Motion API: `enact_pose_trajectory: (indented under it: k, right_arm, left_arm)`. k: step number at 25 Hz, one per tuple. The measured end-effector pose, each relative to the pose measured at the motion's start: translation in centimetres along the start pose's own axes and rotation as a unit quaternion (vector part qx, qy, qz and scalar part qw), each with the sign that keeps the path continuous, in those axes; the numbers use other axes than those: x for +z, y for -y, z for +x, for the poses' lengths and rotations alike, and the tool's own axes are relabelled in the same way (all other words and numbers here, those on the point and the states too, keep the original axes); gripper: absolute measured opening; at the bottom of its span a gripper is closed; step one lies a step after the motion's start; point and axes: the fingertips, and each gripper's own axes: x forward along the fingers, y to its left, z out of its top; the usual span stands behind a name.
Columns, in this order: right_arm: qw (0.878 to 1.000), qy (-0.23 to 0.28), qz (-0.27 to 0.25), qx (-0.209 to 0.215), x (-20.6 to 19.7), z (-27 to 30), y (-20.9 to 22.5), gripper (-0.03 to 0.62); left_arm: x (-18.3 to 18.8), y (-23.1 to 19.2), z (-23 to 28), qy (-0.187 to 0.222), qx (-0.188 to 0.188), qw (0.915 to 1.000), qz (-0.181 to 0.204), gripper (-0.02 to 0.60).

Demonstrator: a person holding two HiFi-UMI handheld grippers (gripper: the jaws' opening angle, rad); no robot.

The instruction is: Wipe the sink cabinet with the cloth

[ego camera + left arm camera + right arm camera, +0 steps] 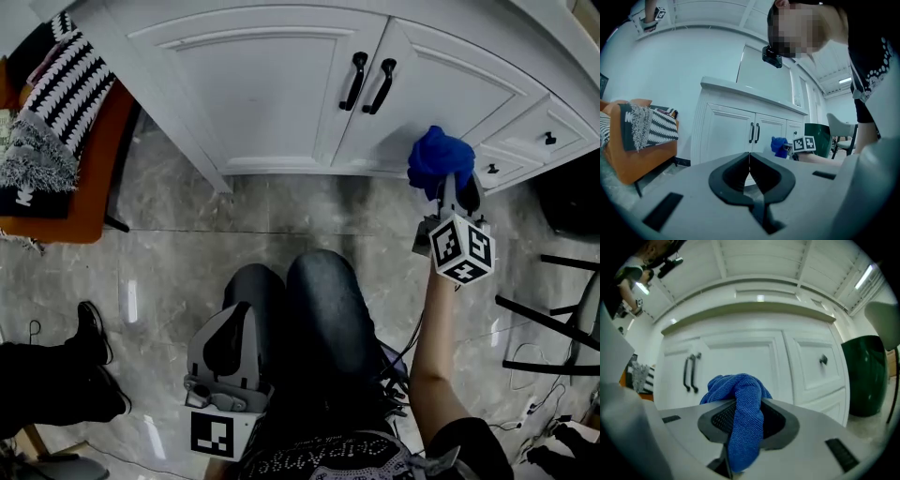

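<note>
The white sink cabinet [281, 84] fills the top of the head view, with two black door handles [367, 82] at its middle. My right gripper [448, 183] is shut on a bunched blue cloth [437, 157], held up against the lower edge of the right-hand door. In the right gripper view the blue cloth [740, 413] hangs between the jaws, in front of the cabinet door [740, 357]. My left gripper [230, 352] rests low over the person's lap, jaws shut with nothing in them; its own view shows the cabinet [740, 131] and the distant cloth [778, 145].
An orange chair [66, 187] with a black-and-white throw [52, 103] stands left of the cabinet. Small drawers with black knobs [549, 138] are on the right. A dark green bin [867, 376] and a black chair frame [553, 319] stand further right. The floor is grey marble tile [187, 272].
</note>
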Motion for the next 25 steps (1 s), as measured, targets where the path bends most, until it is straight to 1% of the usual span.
enact_pose_trajectory:
  k: [3,5,8,10,11,13,17,19,20,22,25]
  right_arm:
    - [0.996,0.075,-0.014,0.055,8.1,-1.2,-4.8,0.129]
    - [0.991,0.108,-0.015,0.082,12.3,-1.9,-7.5,0.129]
    - [0.981,0.159,-0.011,0.106,17.3,-2.7,-11.6,0.129]
    - [0.973,0.194,-0.012,0.122,19.6,-3.0,-14.9,0.129]
    - [0.97,0.203,-0.009,0.136,20.2,-3.0,-16.9,0.129]
    - [0.961,0.209,0.003,0.179,20.6,-2.7,-21.2,0.129]
    - [0.942,0.187,-0.004,0.278,20.2,-1.7,-30.7,0.129]
    - [0.933,0.178,-0.01,0.313,20.1,-1.3,-34.7,0.129]
    - [0.929,0.176,-0.013,0.324,20.3,-1.2,-36.3,0.129]
    - [0.927,0.176,-0.018,0.332,20.8,-0.8,-38.6,0.129]
    - [0.931,0.169,-0.028,0.322,20.9,0.6,-40.4,0.129]
  left_arm:
    - [-0.1,-0.4,-0.5,-0.003,0.008,0.9999,-0.008,0.005]
    - [0.0,-0.3,-1.0,-0.003,0.007,0.9999,-0.011,0.005]
    - [0.4,-0.2,-1.6,0.005,0.003,0.9999,-0.013,0.005]
    - [0.8,-0.4,-2.2,0.011,0.006,0.9998,-0.013,0.005]
    - [0.9,-0.5,-2.5,0.014,0.008,0.9998,-0.013,0.005]
    - [1.0,-0.9,-3.3,0.02,0.016,0.9996,-0.015,0.005]
    - [0.7,-2.1,-5.2,0.023,0.036,0.9989,-0.018,0.005]
    - [0.7,-2.6,-6.0,0.026,0.046,0.9984,-0.02,0.005]
    - [0.8,-2.8,-6.4,0.028,0.05,0.9982,-0.019,0.005]
    - [1.1,-3.0,-7.1,0.033,0.053,0.9979,-0.017,0.005]
    - [2.0,-3.2,-8.0,0.043,0.056,0.9974,-0.013,0.005]
